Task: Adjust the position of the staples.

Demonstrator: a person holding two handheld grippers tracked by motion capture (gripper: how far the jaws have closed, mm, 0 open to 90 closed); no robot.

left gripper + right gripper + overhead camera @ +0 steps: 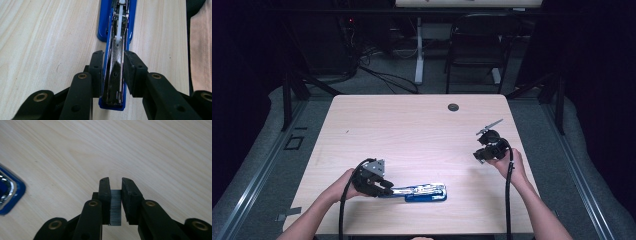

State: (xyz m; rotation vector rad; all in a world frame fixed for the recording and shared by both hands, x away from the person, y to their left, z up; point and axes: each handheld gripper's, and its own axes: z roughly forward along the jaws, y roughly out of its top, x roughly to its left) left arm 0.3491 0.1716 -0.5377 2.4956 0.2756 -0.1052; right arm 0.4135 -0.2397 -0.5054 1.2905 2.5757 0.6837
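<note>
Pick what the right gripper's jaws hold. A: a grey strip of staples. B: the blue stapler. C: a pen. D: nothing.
A: in the right gripper view, the right gripper has its jaws closed on a grey strip of staples, while the blue stapler sits opened in the left gripper.

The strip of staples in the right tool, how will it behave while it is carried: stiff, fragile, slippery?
The strip of staples probably stays stiff, since it sits straight between the jaws of the right tool. It looks thin and finely ribbed, so a hard squeeze may break it apart. Its smooth grey metal could slip, being held only by its two faces.
</note>
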